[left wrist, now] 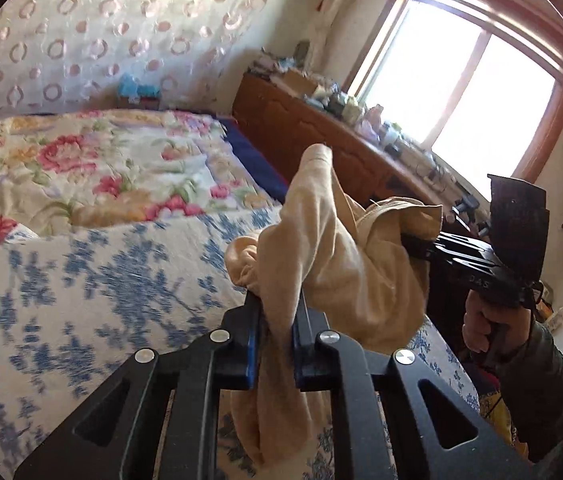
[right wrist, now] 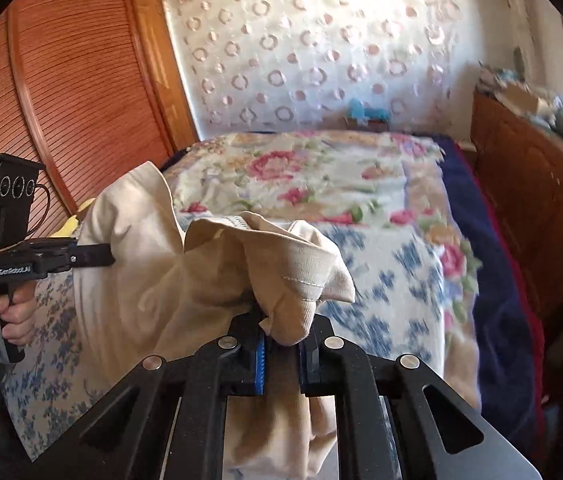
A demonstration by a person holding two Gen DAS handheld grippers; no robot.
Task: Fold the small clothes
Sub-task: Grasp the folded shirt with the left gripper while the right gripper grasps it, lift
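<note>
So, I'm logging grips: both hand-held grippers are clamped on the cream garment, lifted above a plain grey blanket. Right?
Not quite. Both the left hand-held gripper and the right hand-held gripper clamp the cream garment, but the bedspread is white with blue flowers, as the left wrist view shows.

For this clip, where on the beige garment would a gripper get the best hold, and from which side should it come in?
Probably the stitched hem, approached edge-on from the person's side. The beige garment hangs bunched above the bed, so its middle is loose folds, while the hem is a firm, thin edge. Both the left gripper and the right gripper have their jaws clamped on its edges this way.
</note>
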